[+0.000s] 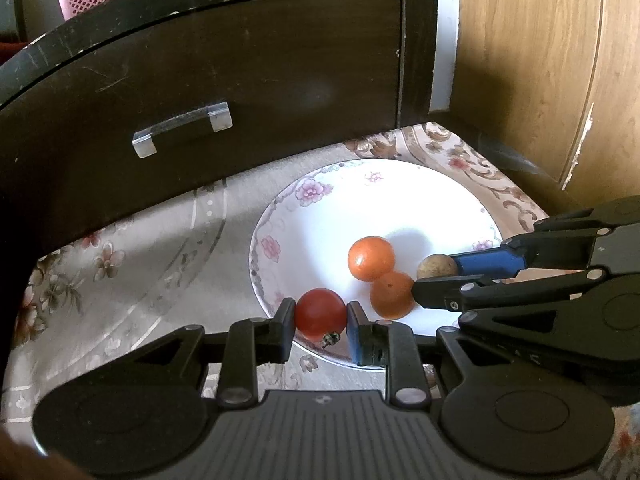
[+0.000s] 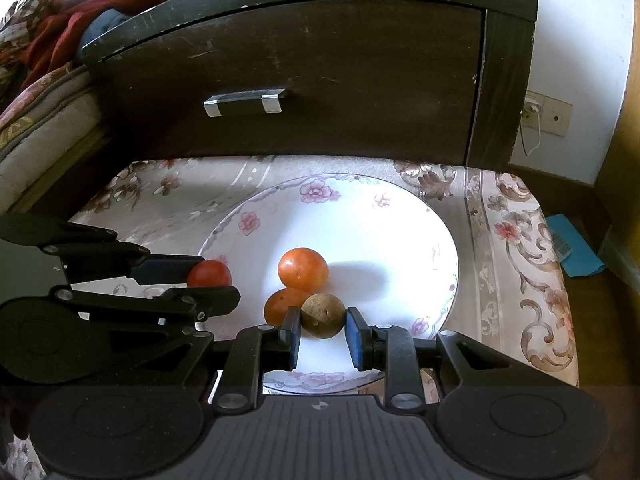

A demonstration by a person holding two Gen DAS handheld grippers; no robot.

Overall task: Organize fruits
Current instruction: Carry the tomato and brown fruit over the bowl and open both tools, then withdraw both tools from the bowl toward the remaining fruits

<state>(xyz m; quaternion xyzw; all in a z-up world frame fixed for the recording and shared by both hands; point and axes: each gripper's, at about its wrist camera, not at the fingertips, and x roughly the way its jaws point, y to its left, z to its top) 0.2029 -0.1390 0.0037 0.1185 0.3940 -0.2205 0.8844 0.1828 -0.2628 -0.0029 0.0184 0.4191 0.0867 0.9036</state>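
Claws over floral plate [image 2: 400, 216]
Left claw [image 1: 321, 320] pinches red tomato [image 1: 320, 314]; right claw [image 2: 322, 326] pinches brown fruit [image 2: 322, 315] beside two orange fruits [image 2: 303, 269].

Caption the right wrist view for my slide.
Right gripper holds brown fruit over plate.

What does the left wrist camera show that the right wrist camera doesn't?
Only the left wrist view shows a wooden door. Only the right wrist view shows a red blanket, a wall socket and a blue cloth. Both show the plate, two orange fruits, the left gripper around a red tomato and the right gripper around a brown fruit.
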